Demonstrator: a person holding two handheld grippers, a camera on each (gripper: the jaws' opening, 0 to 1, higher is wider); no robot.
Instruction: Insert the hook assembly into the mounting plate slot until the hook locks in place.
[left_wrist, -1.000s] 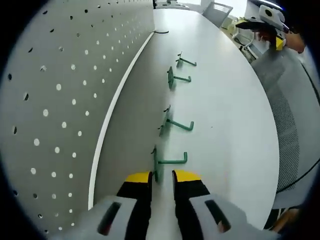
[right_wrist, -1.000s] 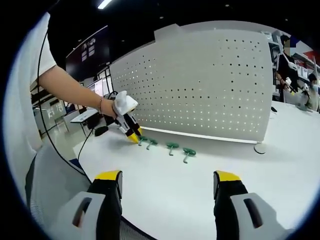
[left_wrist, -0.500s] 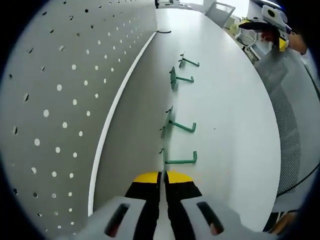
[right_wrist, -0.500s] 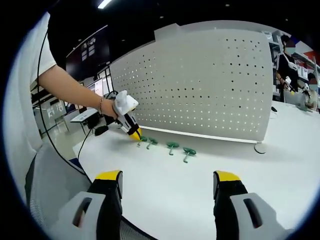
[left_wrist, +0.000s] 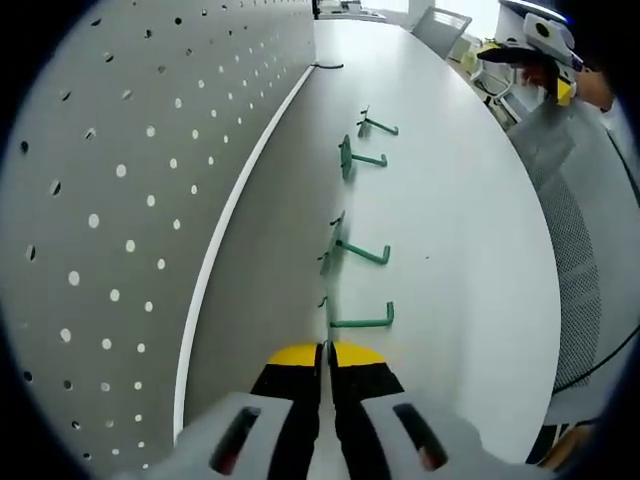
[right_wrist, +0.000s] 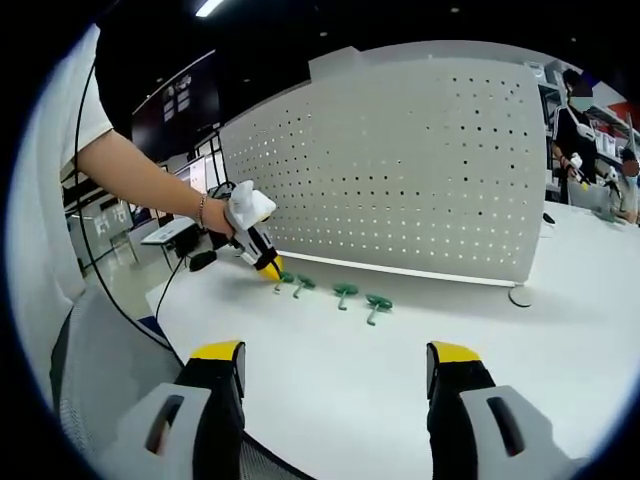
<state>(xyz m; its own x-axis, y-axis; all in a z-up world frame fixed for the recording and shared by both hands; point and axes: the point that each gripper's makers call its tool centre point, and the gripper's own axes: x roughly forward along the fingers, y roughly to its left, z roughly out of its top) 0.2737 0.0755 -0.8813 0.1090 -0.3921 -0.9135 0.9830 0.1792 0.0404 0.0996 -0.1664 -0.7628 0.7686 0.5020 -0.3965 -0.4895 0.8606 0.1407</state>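
Left gripper view: left claw pinched nearest green hook's thin plate; could slip. Right claw spread, idle.

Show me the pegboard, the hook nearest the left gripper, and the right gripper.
pegboard (right_wrist: 420, 170), right gripper view, on its holed face
nearest hook (left_wrist: 360, 322), left gripper view, on its green shaft
right gripper (right_wrist: 335, 365), right gripper view, midway between its yellow-tipped jaws
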